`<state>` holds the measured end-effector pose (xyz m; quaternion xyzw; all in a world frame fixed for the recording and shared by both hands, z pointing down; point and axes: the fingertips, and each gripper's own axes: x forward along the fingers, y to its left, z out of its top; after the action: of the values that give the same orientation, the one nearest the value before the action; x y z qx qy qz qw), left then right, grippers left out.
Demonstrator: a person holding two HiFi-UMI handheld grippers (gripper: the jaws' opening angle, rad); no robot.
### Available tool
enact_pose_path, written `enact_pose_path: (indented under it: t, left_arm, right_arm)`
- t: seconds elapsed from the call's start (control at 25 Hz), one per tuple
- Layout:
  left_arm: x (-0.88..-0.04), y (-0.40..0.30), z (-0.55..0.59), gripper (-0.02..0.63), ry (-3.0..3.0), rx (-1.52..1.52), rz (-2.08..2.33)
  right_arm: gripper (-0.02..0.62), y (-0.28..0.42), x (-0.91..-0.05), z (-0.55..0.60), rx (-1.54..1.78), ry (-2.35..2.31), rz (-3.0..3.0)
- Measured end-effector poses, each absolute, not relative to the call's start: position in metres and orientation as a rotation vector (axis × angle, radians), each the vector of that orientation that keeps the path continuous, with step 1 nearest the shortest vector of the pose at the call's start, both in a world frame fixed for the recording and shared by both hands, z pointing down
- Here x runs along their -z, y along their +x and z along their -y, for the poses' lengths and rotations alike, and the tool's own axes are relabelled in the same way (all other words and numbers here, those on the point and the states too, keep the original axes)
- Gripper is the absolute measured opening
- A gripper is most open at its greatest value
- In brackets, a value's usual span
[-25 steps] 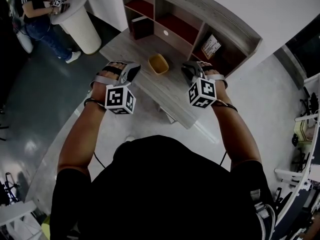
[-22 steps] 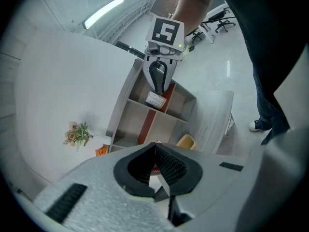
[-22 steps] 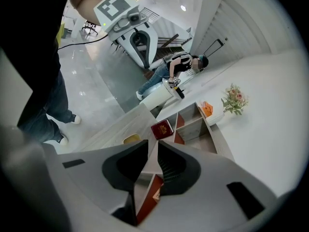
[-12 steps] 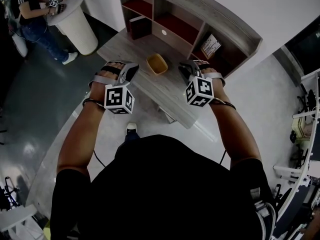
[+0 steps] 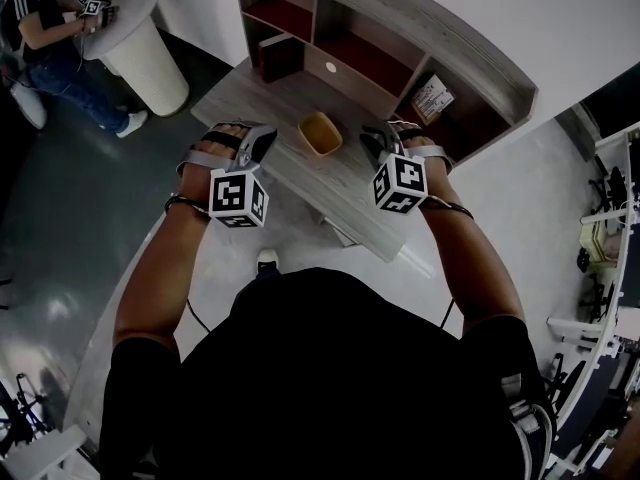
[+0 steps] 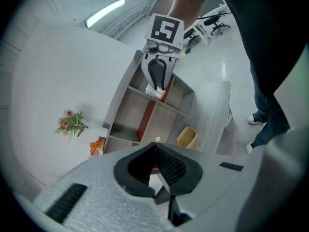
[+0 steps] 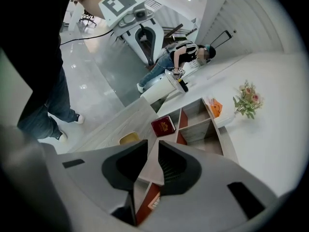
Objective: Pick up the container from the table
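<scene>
- The left gripper's (image 6: 155, 145) jaws stand together, pad tips touching, with nothing between them.
- The right gripper's (image 7: 153, 143) jaws stand a narrow gap apart and have just been opening a little. Only the table top and shelf show through the gap, and the pads press on nothing.
- Both grippers hang in the air, tilted down, each in one of the person's hands with its marker cube towards the head camera.
- The container (image 5: 320, 133), a small yellow open tub, sits upright and untouched on the grey wood-grain table (image 5: 352, 196).
- In the head view the left gripper is to the container's left and the right gripper to its right. The container lies between their tips, a little beyond them and apart from both.
- Behind the container stands a low open shelf unit (image 5: 470, 58) with red inner panels.
- Beyond the container and to its left, at the foot of the shelf unit, stands a dark red book (image 7: 164, 125).
- Further behind the container, on top of the shelf unit, is a small bunch of flowers (image 7: 247, 100).
- Well away to the container's far left, another person (image 5: 45, 28) stands at a round white stand (image 5: 150, 53).
</scene>
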<state>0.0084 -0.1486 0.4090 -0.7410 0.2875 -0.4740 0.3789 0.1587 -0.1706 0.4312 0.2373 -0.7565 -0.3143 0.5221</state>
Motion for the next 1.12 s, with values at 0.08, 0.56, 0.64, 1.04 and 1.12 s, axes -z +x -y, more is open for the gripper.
enact_pose_path:
  t: [0.08, 0.56, 0.64, 1.04, 1.12]
  left_arm:
    - [-0.409, -0.003, 0.159, 0.015, -1.894, 1.205, -0.722]
    - [-0.417, -0.07, 0.213, 0.015, -1.911, 1.159, -0.664]
    - [-0.419, -0.078, 0.22, 0.015, -1.916, 1.138, -0.661]
    - [-0.449, -0.103, 0.243, 0.015, -1.959, 1.098, -0.621]
    - [-0.453, -0.101, 0.244, 0.015, -1.97, 1.098, -0.616]
  right_arm:
    - [0.066, 0.148, -0.434, 0.179, 0.752, 0.568, 1.797]
    - [0.083, 0.097, -0.446, 0.219, 0.691, 0.627, 1.726]
    - [0.084, 0.089, -0.447, 0.222, 0.678, 0.653, 1.72]
    - [0.106, 0.073, -0.468, 0.228, 0.582, 0.757, 1.704]
    - [0.107, 0.078, -0.473, 0.228, 0.565, 0.755, 1.701]
